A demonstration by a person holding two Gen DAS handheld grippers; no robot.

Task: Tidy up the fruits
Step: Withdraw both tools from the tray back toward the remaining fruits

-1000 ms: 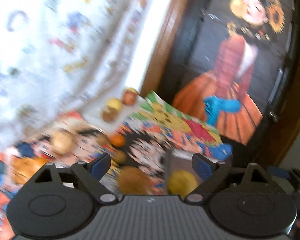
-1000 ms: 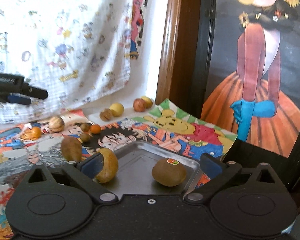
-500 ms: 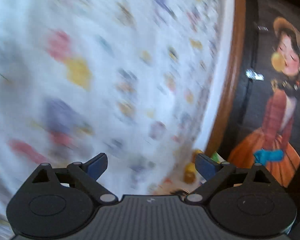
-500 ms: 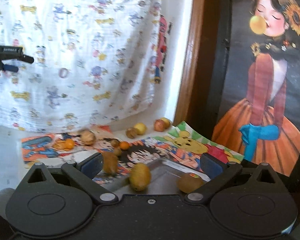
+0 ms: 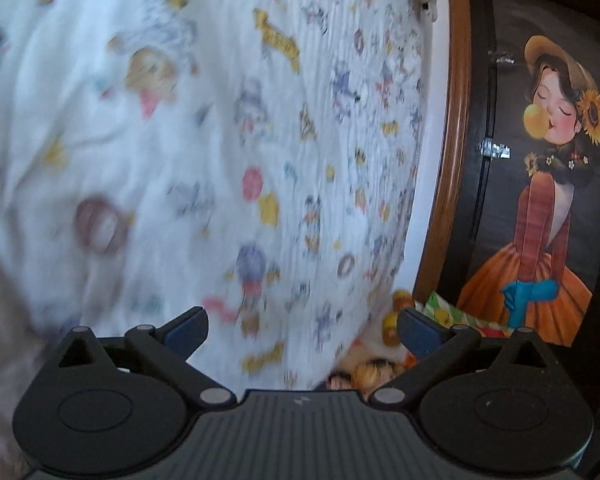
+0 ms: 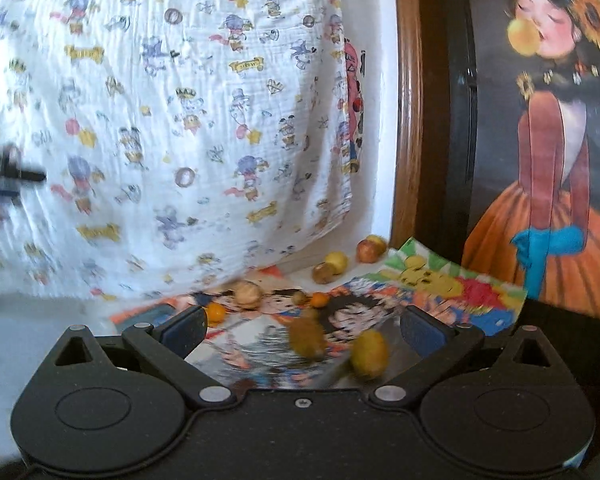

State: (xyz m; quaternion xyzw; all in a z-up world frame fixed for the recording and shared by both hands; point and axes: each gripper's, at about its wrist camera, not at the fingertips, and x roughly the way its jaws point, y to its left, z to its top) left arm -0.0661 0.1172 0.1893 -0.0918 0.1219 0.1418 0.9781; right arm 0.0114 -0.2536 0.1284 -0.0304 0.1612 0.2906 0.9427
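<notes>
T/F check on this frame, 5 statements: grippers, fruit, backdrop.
1. The right gripper grips a fruit. False: its fingers stand apart with nothing clamped between them; the fruit lies beyond them.
2. A yellow-green fruit sits at the edge of the metal tray. True.
3. The left gripper is shut. False: its jaws are opening and nothing is between them.
4. Several small fruits lie on the cartoon-print mat. True, among them a small orange fruit.
5. The cloth hanging behind the fruit is plain blue. False: it is white with small cartoon prints.
</notes>
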